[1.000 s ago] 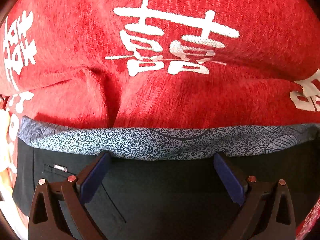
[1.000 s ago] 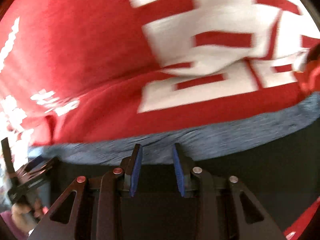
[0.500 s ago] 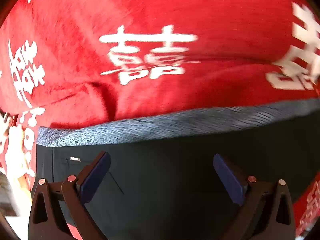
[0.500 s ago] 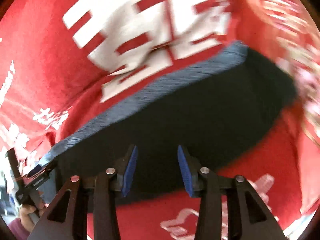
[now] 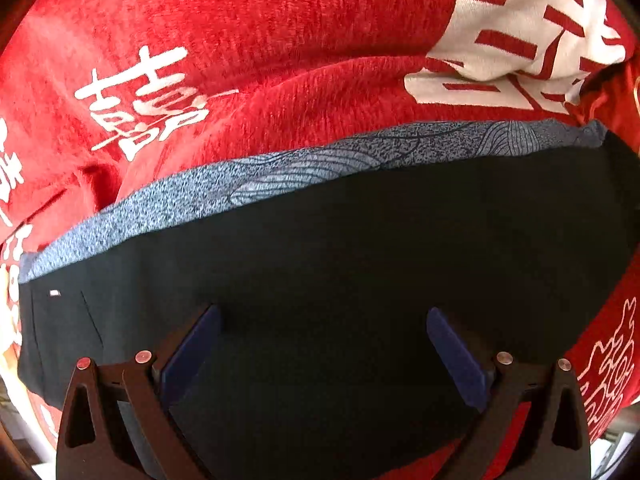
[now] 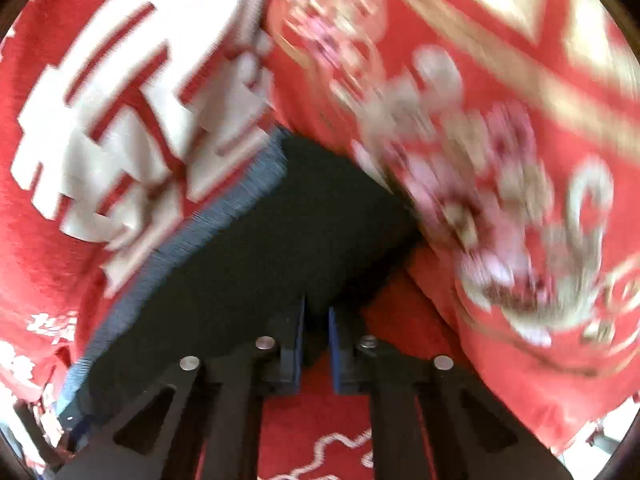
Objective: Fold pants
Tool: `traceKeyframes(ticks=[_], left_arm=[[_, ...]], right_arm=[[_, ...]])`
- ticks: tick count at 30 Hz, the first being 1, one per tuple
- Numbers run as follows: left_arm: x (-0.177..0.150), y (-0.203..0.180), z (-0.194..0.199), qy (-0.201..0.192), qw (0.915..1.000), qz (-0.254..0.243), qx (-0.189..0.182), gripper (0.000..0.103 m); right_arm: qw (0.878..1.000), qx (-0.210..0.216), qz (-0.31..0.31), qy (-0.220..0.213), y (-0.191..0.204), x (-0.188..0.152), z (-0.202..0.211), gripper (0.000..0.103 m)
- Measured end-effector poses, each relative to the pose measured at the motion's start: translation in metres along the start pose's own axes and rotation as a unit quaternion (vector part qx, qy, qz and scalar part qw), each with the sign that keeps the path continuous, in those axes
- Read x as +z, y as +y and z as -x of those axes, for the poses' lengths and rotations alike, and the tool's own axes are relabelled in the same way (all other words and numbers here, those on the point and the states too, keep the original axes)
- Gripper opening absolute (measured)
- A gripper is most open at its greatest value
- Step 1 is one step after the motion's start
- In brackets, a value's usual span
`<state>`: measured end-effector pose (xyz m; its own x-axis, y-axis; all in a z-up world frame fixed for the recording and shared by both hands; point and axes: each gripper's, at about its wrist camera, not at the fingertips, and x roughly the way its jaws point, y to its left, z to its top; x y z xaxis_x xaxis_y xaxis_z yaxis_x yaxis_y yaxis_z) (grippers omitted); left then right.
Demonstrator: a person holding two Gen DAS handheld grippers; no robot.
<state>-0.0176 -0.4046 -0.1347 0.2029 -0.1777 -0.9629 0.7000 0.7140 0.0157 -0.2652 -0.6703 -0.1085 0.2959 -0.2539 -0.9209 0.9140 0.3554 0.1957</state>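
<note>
The dark pants (image 5: 340, 248) lie folded flat on a red cover, with a blue-grey patterned band (image 5: 304, 168) along their far edge. My left gripper (image 5: 324, 336) is wide open and empty, hovering over the pants. In the right wrist view the pants (image 6: 248, 248) run from lower left to centre, blurred by motion. My right gripper (image 6: 316, 332) sits over their near right edge with the jaws narrowly apart and nothing held between them.
The red cover (image 5: 280, 40) with white characters spreads all around the pants. A second red cloth with gold and pink pattern (image 6: 480, 140) lies at the right of the pants. The left gripper's frame shows faintly at the lower left of the right wrist view.
Both grippers pulled back from the band, so more of the pants shows. The right gripper swung right toward the pants' right end and its jaws narrowed. The left stays wide open.
</note>
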Motion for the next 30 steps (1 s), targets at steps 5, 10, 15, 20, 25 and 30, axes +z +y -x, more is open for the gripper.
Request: traceKeyframes(ticks=[5,10,15,20,25,30], left_arm=[[-0.002,0.000,-0.001,0.001,1.0000,0.009,-0.001,0.103],[-0.006,0.000,0.001,-0.003,0.9999,0.010,-0.002,0.103],[-0.004,0.001,0.002,-0.003,0.9999,0.012,-0.005,0.103],[-0.001,0.001,0.001,0.001,0.9999,0.015,-0.005,0.103],[0.002,0.002,0.000,0.004,0.9999,0.015,-0.007,0.103],[0.002,0.001,-0.001,0.011,0.9998,0.015,-0.006,0.103]], right_arm=[[0.998,-0.014,0.053,-0.002,0.010,0.000,0.004,0.010],[0.999,-0.033,0.003,0.032,-0.015,-0.016,-0.011,0.035],[0.998,-0.029,-0.016,0.060,-0.013,-0.035,0.012,0.046],[0.997,0.010,0.063,0.053,0.037,-0.056,0.034,0.048],[0.984,0.065,0.155,0.060,0.105,-0.068,0.023,0.051],[0.977,0.063,0.177,0.104,0.130,-0.084,-0.016,0.052]])
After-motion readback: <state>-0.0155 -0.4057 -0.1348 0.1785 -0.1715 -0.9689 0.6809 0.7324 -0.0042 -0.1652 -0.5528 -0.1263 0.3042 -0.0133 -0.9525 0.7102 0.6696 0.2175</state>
